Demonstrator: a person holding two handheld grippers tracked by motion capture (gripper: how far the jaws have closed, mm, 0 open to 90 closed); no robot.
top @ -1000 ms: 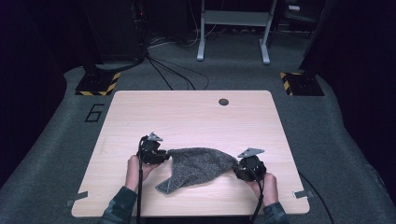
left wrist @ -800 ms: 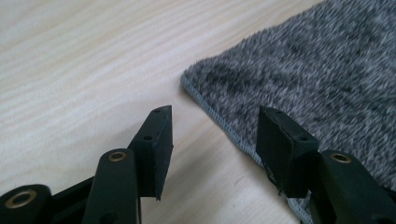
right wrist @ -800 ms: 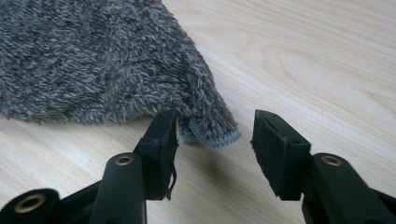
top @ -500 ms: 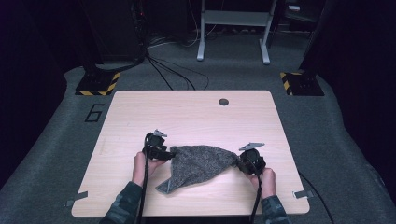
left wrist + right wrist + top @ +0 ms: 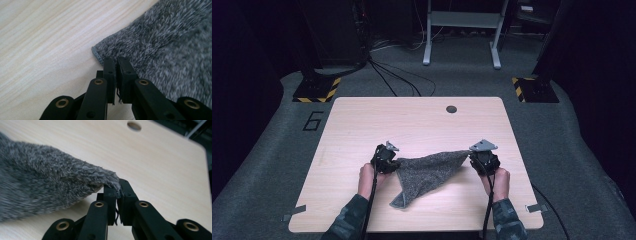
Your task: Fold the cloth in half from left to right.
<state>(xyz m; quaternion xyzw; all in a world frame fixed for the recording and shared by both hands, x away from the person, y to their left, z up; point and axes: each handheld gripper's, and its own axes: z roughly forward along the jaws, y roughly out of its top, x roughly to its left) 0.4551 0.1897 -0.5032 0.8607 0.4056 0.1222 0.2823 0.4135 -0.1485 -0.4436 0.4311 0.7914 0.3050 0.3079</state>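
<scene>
High view first: a person's two hands come in from the near edge of a pale wooden bench (image 5: pixel 362 125), each holding a gripper. The left gripper (image 5: pixel 393 163) sits at the left corner of a grey knitted cloth (image 5: pixel 427 170), and the right gripper (image 5: pixel 472 159) at the cloth's right corner. The cloth stretches between them across the near middle of the bench, its upper edge pulled fairly taut from one gripper to the other, while a loose corner hangs down toward the person and lies on the wood. A small round hole (image 5: pixel 451 108) marks the far side of the bench, well apart from the cloth. Beyond the bench, dark cables (image 5: pixel 397 80) run over the grey floor.

Left gripper view: the black fingers (image 5: pixel 110 72) have just been closing and now stand together, clamped on the cloth's edge just beside its hemmed corner (image 5: pixel 97 53). The cloth (image 5: pixel 170 50) spreads away to the right, flat on the wood (the knit is fuzzy, flecked grey and white).

Right gripper view: these fingers (image 5: pixel 126 195) too have just been closing and are pinched together on a bunched tip of the cloth (image 5: pixel 50 182), which is lifted a little off the bench and casts a shadow beneath. The round hole (image 5: pixel 134 125) shows at the far edge.
</scene>
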